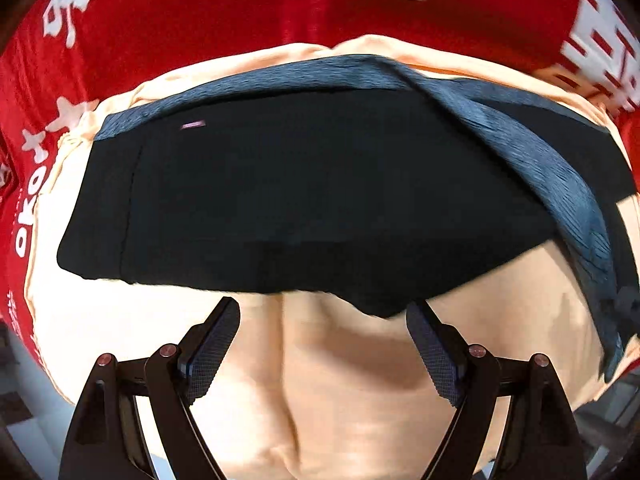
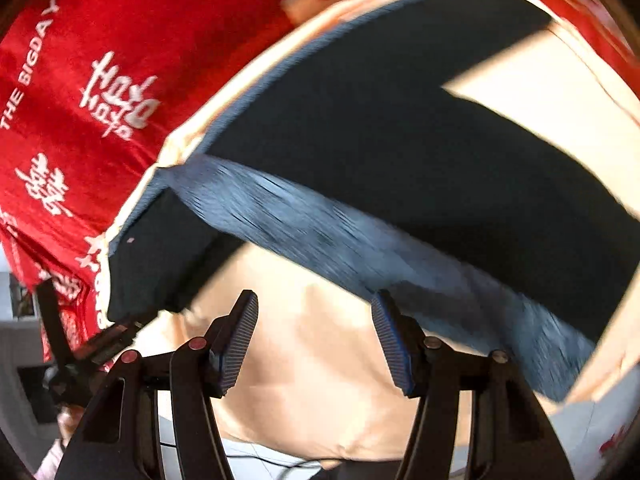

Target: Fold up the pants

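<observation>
Dark navy pants (image 1: 304,200) lie on a peach cloth (image 1: 344,380), with a lighter blue ribbed waistband (image 1: 552,168) folded diagonally across the right side. My left gripper (image 1: 322,312) is open and empty, just short of the pants' near edge. In the right wrist view the pants (image 2: 400,128) spread across the upper right, with the waistband (image 2: 360,248) running diagonally. My right gripper (image 2: 314,304) is open and empty, its right finger close to the waistband. The left gripper (image 2: 92,344) shows at the lower left near the pants' corner.
The peach cloth (image 2: 312,380) lies over a red cloth with white lettering (image 1: 200,12), which also shows in the right wrist view (image 2: 100,100). The table edge and floor show at the lower left (image 2: 24,380).
</observation>
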Action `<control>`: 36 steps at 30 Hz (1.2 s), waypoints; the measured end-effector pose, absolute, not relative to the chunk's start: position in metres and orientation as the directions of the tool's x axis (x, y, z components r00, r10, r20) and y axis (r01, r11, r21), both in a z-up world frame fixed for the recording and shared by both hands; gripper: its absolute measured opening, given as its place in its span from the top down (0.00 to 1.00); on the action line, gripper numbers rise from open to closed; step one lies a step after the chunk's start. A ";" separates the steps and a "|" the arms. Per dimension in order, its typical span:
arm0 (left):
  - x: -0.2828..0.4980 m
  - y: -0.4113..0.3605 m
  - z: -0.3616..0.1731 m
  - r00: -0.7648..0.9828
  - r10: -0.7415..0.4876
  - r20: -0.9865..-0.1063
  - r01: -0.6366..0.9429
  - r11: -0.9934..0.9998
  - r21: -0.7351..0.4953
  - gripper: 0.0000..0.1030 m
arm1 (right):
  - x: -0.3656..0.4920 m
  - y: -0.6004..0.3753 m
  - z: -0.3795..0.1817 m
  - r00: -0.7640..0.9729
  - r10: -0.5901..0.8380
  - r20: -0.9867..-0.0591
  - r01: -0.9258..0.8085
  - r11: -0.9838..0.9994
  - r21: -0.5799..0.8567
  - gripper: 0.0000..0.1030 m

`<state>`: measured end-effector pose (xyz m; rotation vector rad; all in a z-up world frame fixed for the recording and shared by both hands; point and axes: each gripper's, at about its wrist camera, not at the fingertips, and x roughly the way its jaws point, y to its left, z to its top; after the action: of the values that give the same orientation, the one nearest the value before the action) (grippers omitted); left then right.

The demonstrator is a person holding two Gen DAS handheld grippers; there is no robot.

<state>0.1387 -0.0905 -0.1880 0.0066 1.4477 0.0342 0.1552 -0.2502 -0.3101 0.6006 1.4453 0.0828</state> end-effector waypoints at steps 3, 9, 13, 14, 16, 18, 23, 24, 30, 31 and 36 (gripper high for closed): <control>0.130 -0.106 -0.180 0.153 -0.010 -0.988 0.027 1.000 -0.006 0.16 | 0.119 -0.274 -0.311 0.165 0.352 -0.921 0.347 0.854 0.388 0.39; 0.113 -0.154 -0.177 0.136 -0.090 -0.987 0.080 0.994 -0.079 0.16 | 0.070 -0.326 -0.307 0.196 0.267 -0.943 0.458 0.826 0.329 0.39; 0.113 -0.187 -0.181 0.131 -0.130 -0.983 0.108 0.987 -0.117 0.16 | 0.054 -0.354 -0.317 0.175 0.217 -0.960 0.479 0.833 0.276 0.39; 0.114 -0.196 -0.183 0.128 -0.143 -0.981 0.111 0.985 -0.129 0.16 | 0.053 -0.358 -0.319 0.171 0.218 -0.961 0.482 0.832 0.274 0.39; 0.119 -0.216 -0.190 0.114 -0.169 -0.979 0.108 0.982 -0.157 0.16 | 0.054 -0.366 -0.327 0.166 0.239 -0.957 0.481 0.827 0.290 0.39; 0.130 -0.235 -0.201 0.096 -0.205 -0.974 0.091 0.976 -0.197 0.16 | 0.056 -0.373 -0.334 0.169 0.278 -0.946 0.472 0.819 0.325 0.39; 0.143 -0.270 -0.219 0.077 -0.298 -0.952 0.030 0.955 -0.296 0.16 | 0.063 -0.382 -0.347 0.173 0.451 -0.876 0.400 0.780 0.481 0.39; 0.145 -0.273 -0.223 0.073 -0.306 -0.949 0.025 0.952 -0.305 0.16 | 0.064 -0.383 -0.347 0.178 0.471 -0.864 0.389 0.773 0.501 0.41; 0.155 -0.284 -0.231 0.062 -0.336 -0.940 -0.034 0.941 -0.338 0.16 | 0.070 -0.389 -0.362 0.177 0.559 -0.810 0.377 0.722 0.580 0.48; 0.157 -0.285 -0.232 0.059 -0.337 -0.940 -0.040 0.940 -0.339 0.16 | 0.071 -0.390 -0.363 0.171 0.569 -0.804 0.382 0.714 0.587 0.53; 0.160 -0.287 -0.231 0.033 -0.328 -0.944 -0.053 0.943 -0.329 0.16 | 0.070 -0.402 -0.352 0.179 0.631 -0.755 0.404 0.653 0.641 0.71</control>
<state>0.1596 -0.2868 -0.2309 -0.3077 1.5308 -0.2163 0.0703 -0.4024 -0.3522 0.9254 1.4417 0.1981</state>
